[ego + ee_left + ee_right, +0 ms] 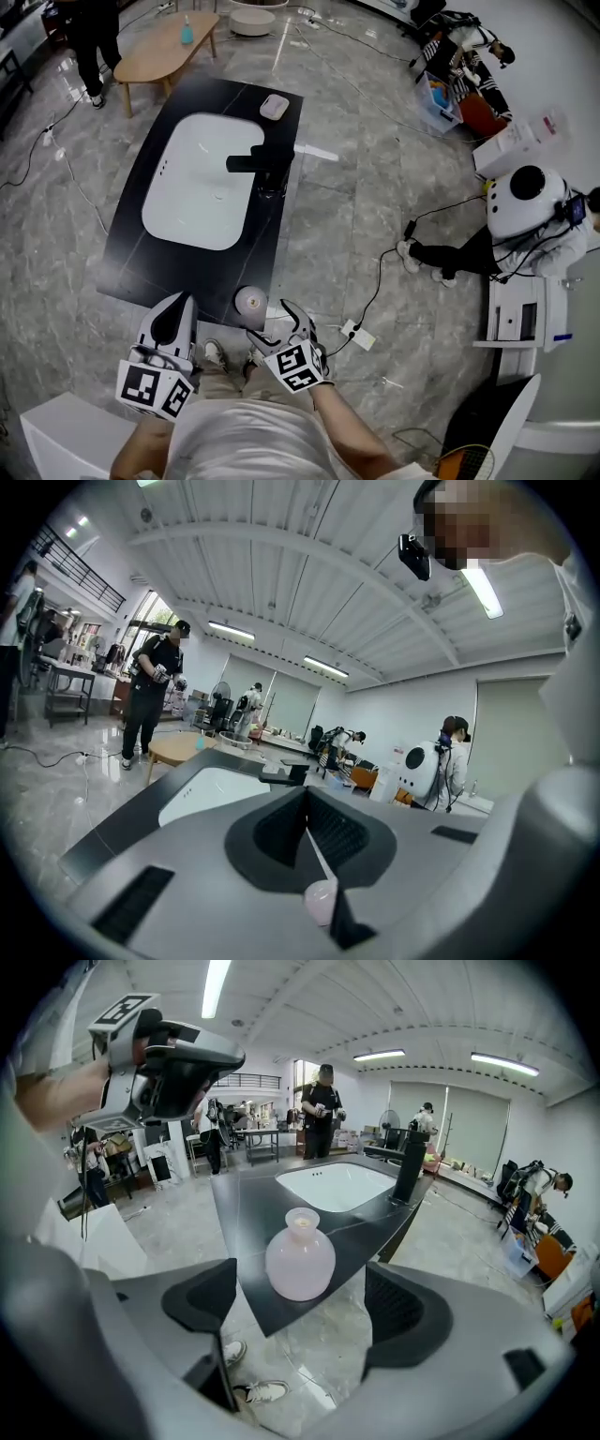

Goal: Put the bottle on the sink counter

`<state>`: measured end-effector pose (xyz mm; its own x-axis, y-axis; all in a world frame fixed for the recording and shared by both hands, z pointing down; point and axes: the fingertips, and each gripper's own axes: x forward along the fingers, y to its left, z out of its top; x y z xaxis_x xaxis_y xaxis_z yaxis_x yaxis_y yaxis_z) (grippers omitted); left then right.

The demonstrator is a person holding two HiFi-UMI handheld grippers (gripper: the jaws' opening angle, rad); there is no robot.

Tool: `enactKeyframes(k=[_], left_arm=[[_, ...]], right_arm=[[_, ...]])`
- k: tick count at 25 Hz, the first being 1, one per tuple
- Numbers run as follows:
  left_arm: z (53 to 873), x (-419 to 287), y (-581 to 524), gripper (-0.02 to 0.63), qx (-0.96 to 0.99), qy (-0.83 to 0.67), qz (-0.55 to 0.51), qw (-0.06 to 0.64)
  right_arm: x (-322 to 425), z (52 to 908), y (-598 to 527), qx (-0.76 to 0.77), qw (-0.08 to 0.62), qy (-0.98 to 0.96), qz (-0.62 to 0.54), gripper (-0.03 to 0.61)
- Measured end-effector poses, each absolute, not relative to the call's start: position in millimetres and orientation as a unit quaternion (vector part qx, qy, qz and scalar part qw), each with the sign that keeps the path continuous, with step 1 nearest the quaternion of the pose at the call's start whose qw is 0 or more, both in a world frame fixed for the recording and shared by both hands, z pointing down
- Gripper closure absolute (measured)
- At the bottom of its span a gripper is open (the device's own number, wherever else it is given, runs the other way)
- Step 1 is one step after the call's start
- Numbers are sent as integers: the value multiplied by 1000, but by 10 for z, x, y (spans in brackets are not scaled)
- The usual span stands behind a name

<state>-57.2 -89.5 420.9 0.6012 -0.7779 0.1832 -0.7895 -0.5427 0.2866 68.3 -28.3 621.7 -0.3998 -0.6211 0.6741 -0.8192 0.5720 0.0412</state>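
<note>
Recommend drawing the right claw (pixel 302 1312) straight back, away from the basin (pixel 202 178), jaws kept wide and level, no sideways swing. Judge placement complete and risk of tipping real, given the near edge.

Found pink bottle (pixel 300 1260) upright on the black sink surface (pixel 253 1204), at the corner beyond the basin's near end, close to the edge. Found right claw released and empty on the bottle's side away from the basin, with the bottle just ahead of the fingertips, in line with the gap, touching neither jaw. Found left claw (pixel 307 832) clenched on nothing, held apart from the bottle.
</note>
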Motion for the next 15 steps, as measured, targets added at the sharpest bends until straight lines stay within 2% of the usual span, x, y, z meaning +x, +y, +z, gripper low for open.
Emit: enactKeyframes(k=[4,8,9,11,12,15], left_arm=[[4056,-543,-862,600,883,-442,12,160],[3918,-559,-838,599,885,-442,5,145],[3890,-565,-840,598,885,-443,2,142],[3849,-578,-825,600,885,-444,-2,137],[3839,-589,-803,599,885,-445,-2,137],[3813,-651,-738,600,882,-452,-4,137]], right_arm=[[869,6177,-150,465,318,-808,173,150],[1062,6082,-117,497,275,-795,212,155],[1112,6043,-133,506,262,-792,218,177],[1231,5973,-155,526,245,-784,219,303],[1288,5945,-147,535,240,-780,218,314],[1420,5855,-99,552,208,-771,239,409]])
